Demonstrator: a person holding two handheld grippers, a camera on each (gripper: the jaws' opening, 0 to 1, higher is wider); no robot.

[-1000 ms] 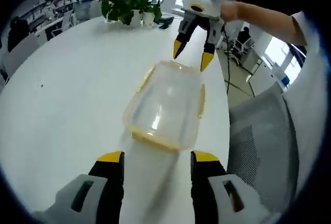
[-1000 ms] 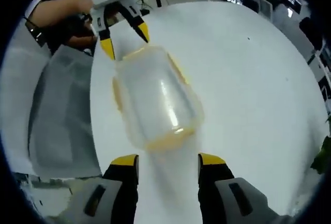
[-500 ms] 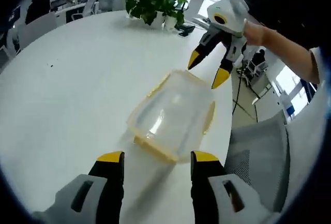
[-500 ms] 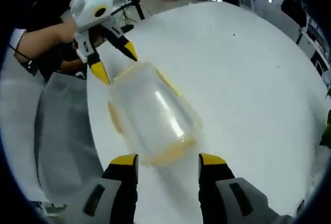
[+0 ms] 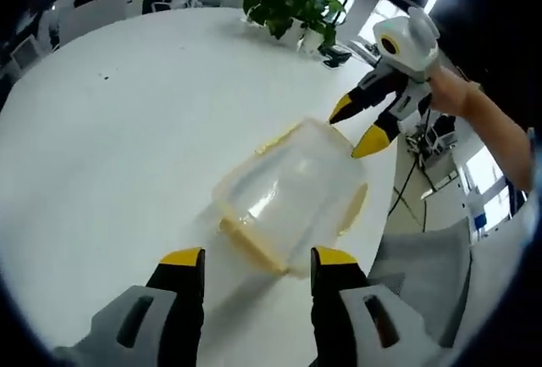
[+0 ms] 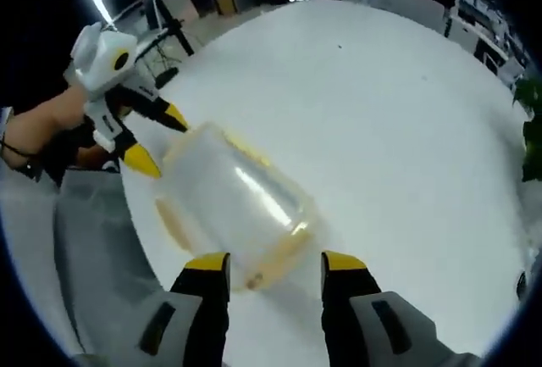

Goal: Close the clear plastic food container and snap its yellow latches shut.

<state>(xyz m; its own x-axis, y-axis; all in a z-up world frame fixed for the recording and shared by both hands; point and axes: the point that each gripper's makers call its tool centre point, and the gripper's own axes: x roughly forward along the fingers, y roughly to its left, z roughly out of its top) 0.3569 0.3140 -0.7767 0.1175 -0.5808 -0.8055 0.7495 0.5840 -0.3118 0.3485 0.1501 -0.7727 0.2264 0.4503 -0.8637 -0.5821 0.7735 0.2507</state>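
Observation:
The clear plastic container (image 5: 288,193) lies on the white table (image 5: 118,130) with its lid on top and yellow latches (image 5: 353,207) along its edges. My left gripper (image 5: 258,258) is open, its yellow-tipped jaws just short of the container's near end. My right gripper (image 5: 357,125) hovers open at the far right corner, held by a hand. In the right gripper view, the container (image 6: 229,202) sits just beyond my open right gripper (image 6: 275,264). The left gripper (image 6: 159,140) stands open at its far left corner. A yellow latch (image 6: 173,225) flares out on the left side.
A grey mesh chair (image 5: 423,274) stands by the table edge beside the container, also seen as the chair (image 6: 89,248) at lower left. Potted plants (image 5: 288,2) stand at the table's far side. Desks and chairs fill the office behind.
Both views have swung and tilted with the hands. Each gripper now sits at a corner of the container's end instead of straddling it. The container rests where it was.

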